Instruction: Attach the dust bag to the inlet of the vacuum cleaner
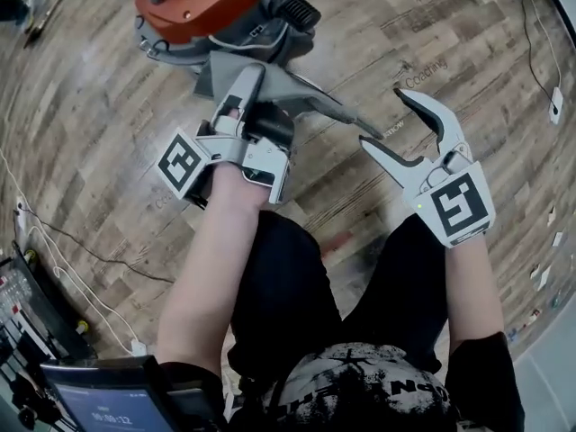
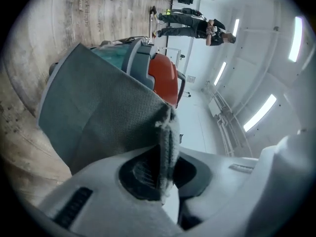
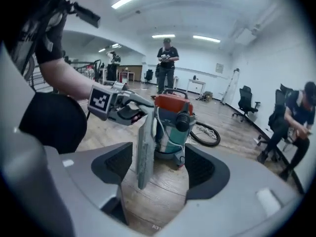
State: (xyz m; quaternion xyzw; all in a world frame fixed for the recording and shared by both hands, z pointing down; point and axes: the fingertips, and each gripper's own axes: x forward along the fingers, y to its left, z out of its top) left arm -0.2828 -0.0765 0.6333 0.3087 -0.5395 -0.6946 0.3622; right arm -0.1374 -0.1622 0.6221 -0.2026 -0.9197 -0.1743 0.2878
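The vacuum cleaner (image 1: 202,7), red lid on a grey-teal drum, stands on the wood floor at the top of the head view. My left gripper (image 1: 241,93) is shut on the edge of the grey fabric dust bag (image 1: 306,102), which hangs in the air just in front of the vacuum. In the left gripper view the bag (image 2: 98,117) spreads wide from the pads, with the vacuum (image 2: 165,78) behind it. My right gripper (image 1: 382,120) is open and empty, right of the bag. From the right gripper view the bag (image 3: 145,152) appears edge-on, some way beyond the jaws.
Cables (image 1: 54,241) and a tablet screen (image 1: 99,403) lie at the lower left. A black hose coil (image 3: 205,135) rests beside the vacuum (image 3: 173,122). One person stands behind it (image 3: 167,63), another sits at the right (image 3: 296,127), near office chairs (image 3: 245,100).
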